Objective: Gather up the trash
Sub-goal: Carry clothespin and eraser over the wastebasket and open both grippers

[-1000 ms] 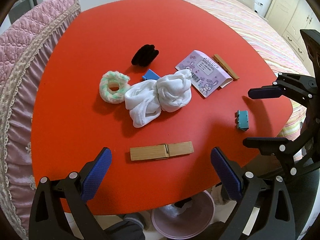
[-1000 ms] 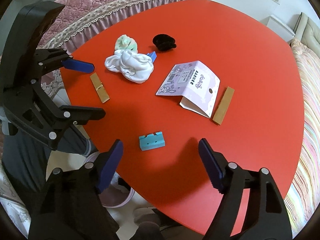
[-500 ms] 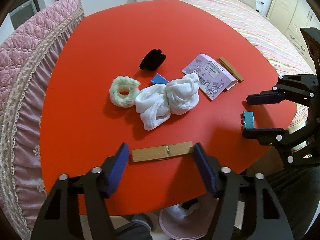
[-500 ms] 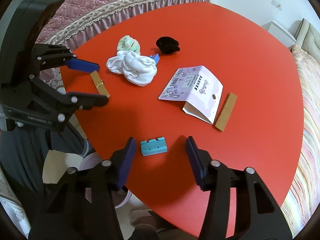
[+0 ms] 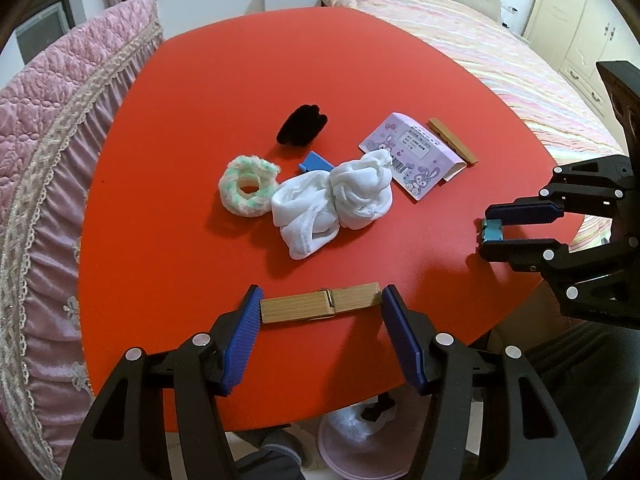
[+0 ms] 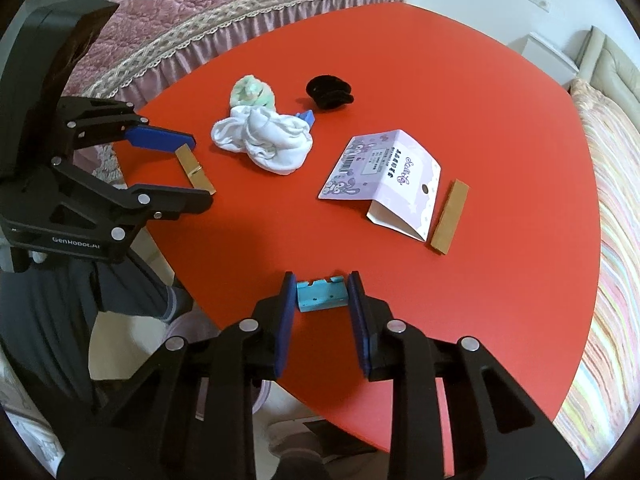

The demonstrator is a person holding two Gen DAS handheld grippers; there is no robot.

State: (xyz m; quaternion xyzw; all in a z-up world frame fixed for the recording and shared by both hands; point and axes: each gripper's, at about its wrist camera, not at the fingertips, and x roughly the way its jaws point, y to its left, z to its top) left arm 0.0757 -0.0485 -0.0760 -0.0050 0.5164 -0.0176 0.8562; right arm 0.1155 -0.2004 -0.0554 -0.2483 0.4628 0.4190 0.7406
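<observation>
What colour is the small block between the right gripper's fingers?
Teal; the block shows best in the right wrist view.

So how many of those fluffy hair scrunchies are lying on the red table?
2. A green-and-white scrunchie lies left of the white cloth; a black scrunchie lies beyond it, farther from the grippers. More could hide under the cloth.

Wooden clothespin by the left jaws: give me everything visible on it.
The wooden clothespin is pale, bamboo-like, with a metal spring clip near its middle. It lies flat on the red table near the front edge, crosswise between the left gripper's blue pads, which sit at its two ends. Whether they press on it cannot be told. Nothing else touches it.
</observation>
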